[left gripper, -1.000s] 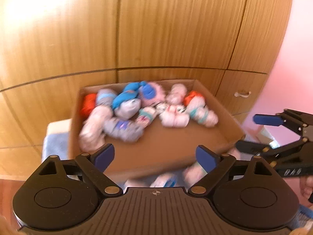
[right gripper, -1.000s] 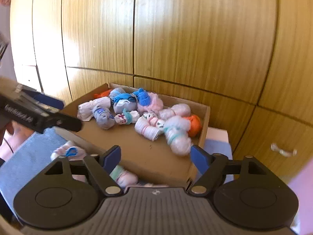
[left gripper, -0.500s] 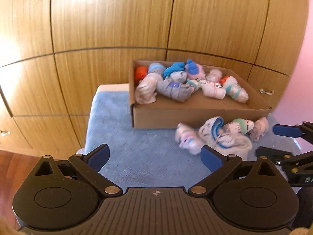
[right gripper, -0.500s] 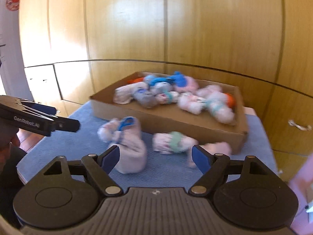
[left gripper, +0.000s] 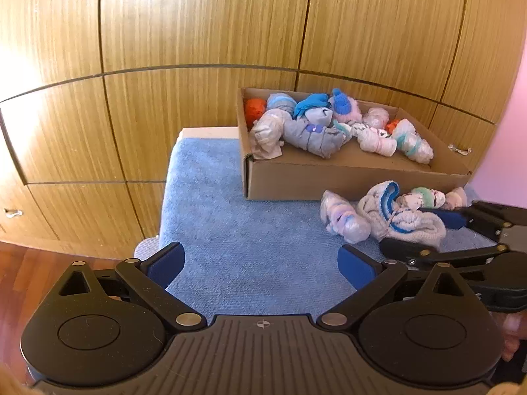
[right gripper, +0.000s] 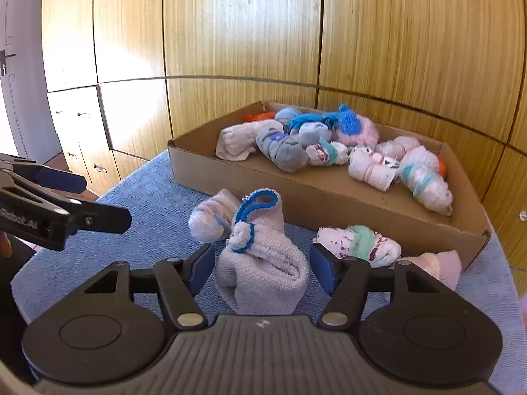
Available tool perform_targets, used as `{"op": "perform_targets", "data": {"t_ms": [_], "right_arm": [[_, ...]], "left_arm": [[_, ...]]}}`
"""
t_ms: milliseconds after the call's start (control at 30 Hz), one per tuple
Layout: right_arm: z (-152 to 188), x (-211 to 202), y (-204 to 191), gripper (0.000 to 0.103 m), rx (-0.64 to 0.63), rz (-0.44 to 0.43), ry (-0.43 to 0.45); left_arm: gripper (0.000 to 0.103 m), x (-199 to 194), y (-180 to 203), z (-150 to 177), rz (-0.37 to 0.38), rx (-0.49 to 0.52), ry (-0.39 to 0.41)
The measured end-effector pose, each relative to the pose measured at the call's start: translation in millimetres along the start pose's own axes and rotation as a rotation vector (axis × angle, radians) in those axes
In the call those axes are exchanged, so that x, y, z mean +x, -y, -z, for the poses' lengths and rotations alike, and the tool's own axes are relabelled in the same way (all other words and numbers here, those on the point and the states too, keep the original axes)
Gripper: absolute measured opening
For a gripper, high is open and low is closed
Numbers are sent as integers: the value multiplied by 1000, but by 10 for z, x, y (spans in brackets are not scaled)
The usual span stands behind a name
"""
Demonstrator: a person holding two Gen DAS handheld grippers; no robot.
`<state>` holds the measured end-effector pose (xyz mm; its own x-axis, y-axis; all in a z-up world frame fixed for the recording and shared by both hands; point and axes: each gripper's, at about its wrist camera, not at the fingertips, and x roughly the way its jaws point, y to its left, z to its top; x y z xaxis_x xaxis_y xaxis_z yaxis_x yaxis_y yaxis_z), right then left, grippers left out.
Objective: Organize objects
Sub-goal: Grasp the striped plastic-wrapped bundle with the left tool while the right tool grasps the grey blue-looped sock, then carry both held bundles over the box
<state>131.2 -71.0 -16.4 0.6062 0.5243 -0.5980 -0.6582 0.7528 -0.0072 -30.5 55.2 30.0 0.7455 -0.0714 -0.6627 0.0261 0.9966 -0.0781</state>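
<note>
The pale lilac knitted sock bundle with blue trim (right gripper: 260,260) lies lengthwise on the blue-towelled desk (right gripper: 138,230) between the right tool's (right gripper: 262,268) closing jaws, not yet pinched; the left tool (left gripper: 260,263) gapes wide, empty, farther off.

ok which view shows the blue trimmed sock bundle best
The right wrist view: the blue-trimmed sock bundle sits close and centred between the closing jaws of the right gripper. The left wrist view shows it small, off to the side.
</note>
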Motion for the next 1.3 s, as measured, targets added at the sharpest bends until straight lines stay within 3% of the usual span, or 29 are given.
{"op": "perform_targets", "data": {"t_ms": [67, 167, 400, 567, 833, 967, 1133, 1300], "right_arm": [[30, 22, 11, 47, 14, -9, -7], [60, -17, 35, 43, 35, -32, 8], [266, -405, 251, 42, 85, -3, 52], [458, -531, 345, 42, 45, 56, 48], [488, -511, 349, 44, 59, 47, 79], [506, -535, 386, 44, 70, 38, 85], [521, -525, 400, 44, 78, 30, 88], [559, -485, 372, 44, 77, 21, 74]], "left_arm": [[100, 38, 30, -16, 9, 6, -4], [100, 78, 89, -44, 21, 9, -5], [98, 231, 360, -118, 40, 72, 4], [81, 508, 597, -171, 75, 107, -36], [72, 737, 761, -164, 64, 135, -34], [65, 751, 767, -163, 59, 142, -18], [49, 711, 771, -124, 58, 161, -2], [42, 688, 760, -98, 67, 169, 3]]}}
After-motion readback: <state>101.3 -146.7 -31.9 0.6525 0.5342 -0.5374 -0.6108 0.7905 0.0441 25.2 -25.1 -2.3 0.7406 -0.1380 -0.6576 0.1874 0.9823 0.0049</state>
